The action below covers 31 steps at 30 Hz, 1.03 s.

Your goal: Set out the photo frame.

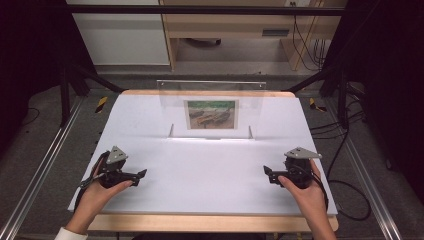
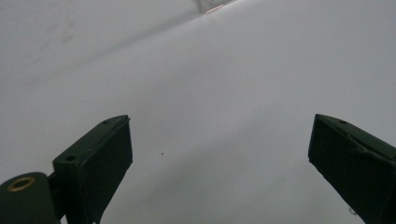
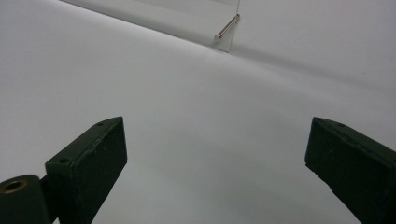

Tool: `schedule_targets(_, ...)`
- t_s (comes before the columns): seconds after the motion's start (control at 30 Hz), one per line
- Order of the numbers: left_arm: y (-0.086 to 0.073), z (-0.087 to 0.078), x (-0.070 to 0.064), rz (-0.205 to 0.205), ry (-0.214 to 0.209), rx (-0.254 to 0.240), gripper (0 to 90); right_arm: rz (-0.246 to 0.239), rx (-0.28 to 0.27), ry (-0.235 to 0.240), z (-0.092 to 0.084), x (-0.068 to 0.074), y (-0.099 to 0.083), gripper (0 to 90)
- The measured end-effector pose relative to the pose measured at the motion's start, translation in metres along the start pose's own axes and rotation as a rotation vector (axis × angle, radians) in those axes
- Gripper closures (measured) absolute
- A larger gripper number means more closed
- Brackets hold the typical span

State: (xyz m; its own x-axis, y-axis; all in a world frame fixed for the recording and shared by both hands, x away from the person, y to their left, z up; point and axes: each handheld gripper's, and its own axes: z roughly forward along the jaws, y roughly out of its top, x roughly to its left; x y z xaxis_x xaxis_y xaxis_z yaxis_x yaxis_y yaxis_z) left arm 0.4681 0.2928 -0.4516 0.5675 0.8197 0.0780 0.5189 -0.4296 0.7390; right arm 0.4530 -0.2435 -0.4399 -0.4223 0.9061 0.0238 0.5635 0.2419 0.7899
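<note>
A clear acrylic stand (image 1: pixel 211 107) holding a small picture (image 1: pixel 211 114) stands upright at the back middle of the white table (image 1: pixel 210 170). My left gripper (image 1: pixel 140 175) rests near the front left, held by a hand, and points toward the middle. My right gripper (image 1: pixel 267 171) sits near the front right, pointing inward. Both are open with nothing between the jaws: the left gripper (image 2: pixel 219 149) and the right gripper (image 3: pixel 215 149) have bare white table between their wide-apart jaws. A corner of the stand with its metal pin (image 3: pixel 227 26) shows ahead of the right gripper.
The white sheet lies on a wooden tabletop (image 1: pixel 210 223) whose edge shows at the front. Metal rails (image 1: pixel 45 165) run along both sides, and cables (image 1: pixel 345 200) trail off the right. A wooden desk (image 1: pixel 235 30) stands behind the table.
</note>
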Motion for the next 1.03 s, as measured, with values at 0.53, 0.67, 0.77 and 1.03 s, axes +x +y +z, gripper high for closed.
schedule_targets(0.53,-0.003,0.002,0.002,-0.003,0.027,0.015,6.1,-0.005,0.052,0.012,0.014,0.008,-0.020,6.3)
schedule_targets(0.67,-0.005,0.003,0.003,0.012,0.044,0.023,6.2,-0.023,0.088,0.007,0.018,0.013,-0.028,6.5)
schedule_targets(0.77,-0.006,0.004,0.003,0.011,0.048,0.027,6.3,-0.029,0.106,0.008,0.019,0.015,-0.031,6.6)
schedule_targets(1.03,-0.005,0.003,0.001,0.022,0.058,0.020,6.4,-0.030,0.098,-0.003,0.018,0.015,-0.031,7.2)
